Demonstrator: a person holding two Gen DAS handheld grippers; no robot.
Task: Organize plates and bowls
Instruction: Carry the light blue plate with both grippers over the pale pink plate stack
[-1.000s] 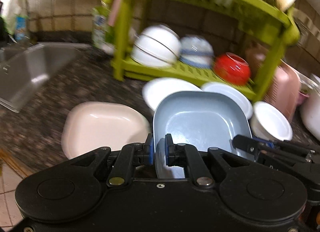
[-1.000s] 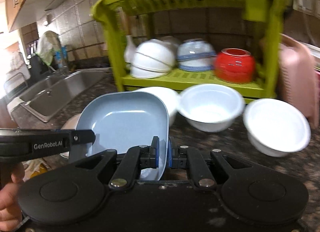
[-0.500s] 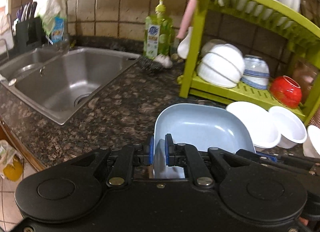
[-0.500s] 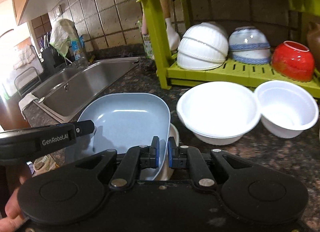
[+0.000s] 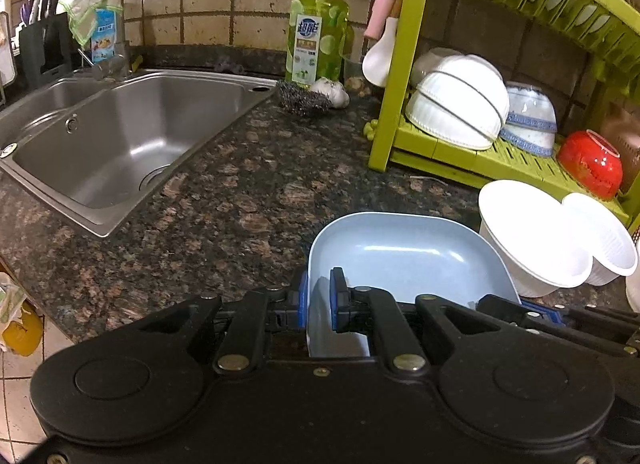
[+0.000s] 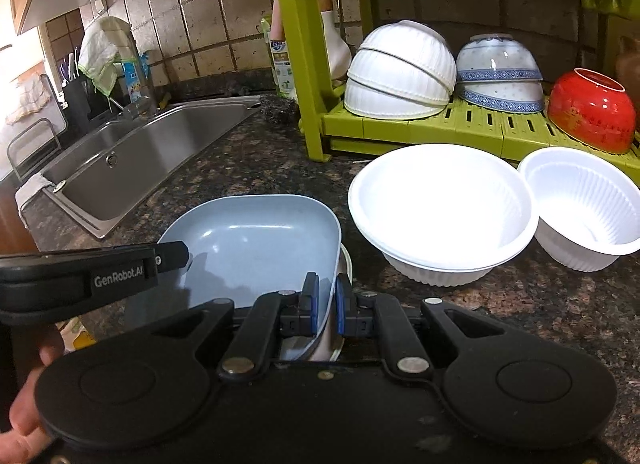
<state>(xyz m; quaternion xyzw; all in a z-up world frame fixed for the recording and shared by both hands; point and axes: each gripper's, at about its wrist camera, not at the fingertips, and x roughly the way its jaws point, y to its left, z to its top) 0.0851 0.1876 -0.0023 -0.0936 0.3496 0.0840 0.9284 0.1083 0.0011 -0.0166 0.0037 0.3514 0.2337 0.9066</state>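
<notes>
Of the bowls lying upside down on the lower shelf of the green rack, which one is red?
The red bowl, alone at the right end of the shelf. The ribbed white bowls and the blue-patterned bowls are each stacked in pairs.

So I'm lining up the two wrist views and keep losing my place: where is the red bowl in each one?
Left wrist: the red bowl sits at the far right, upside down on the green rack's lower shelf.
Right wrist: the red bowl is at the right edge, upper half, on the same shelf.
Shared landmark: the blue-patterned bowl just left of it.
</notes>
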